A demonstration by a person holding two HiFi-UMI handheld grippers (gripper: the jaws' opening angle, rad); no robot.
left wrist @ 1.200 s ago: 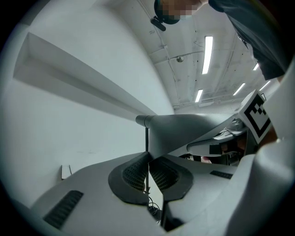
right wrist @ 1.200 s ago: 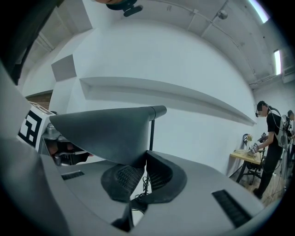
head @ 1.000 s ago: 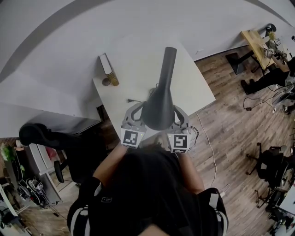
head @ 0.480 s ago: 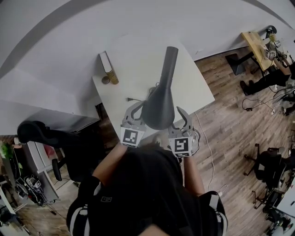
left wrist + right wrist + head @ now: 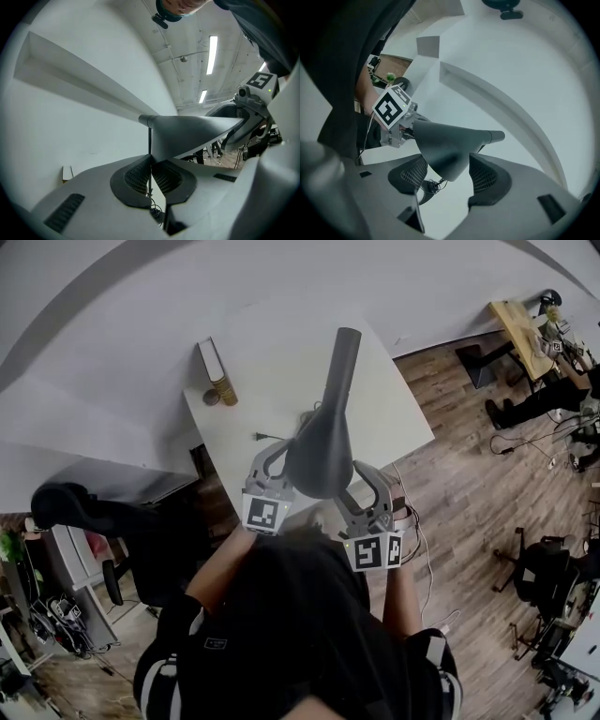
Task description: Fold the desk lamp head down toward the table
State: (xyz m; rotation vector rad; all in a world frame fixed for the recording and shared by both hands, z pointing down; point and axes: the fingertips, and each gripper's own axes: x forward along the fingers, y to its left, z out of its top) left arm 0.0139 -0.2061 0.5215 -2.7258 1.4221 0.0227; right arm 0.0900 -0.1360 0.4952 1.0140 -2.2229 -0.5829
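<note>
Nearest the head camera, the person's dark hair (image 5: pixel 291 615) hides both hands, and a small patch on the sleeve (image 5: pixel 216 646) is too small to read. Past it, each claw carries a cube with black-and-white square markers (image 5: pixel 265 516). The left claw (image 5: pixel 151 165) is pressed together, pinching the rim of the dark grey lamp head (image 5: pixel 319 451). The right claw (image 5: pixel 449 176) stands spread, having just been opening, with the rim's opposite edge between its pads. The lamp head hangs above the white tabletop (image 5: pixel 272 381) and covers the claw tips from above. A black plug (image 5: pixel 262 437) lies near it. A white box (image 5: pixel 211 357) and a gold stack (image 5: pixel 223 390) sit at the tabletop's far left edge. Beyond are the wooden floor (image 5: pixel 469 456), a black chair (image 5: pixel 84 507) and cluttered desks (image 5: pixel 525 320).
</note>
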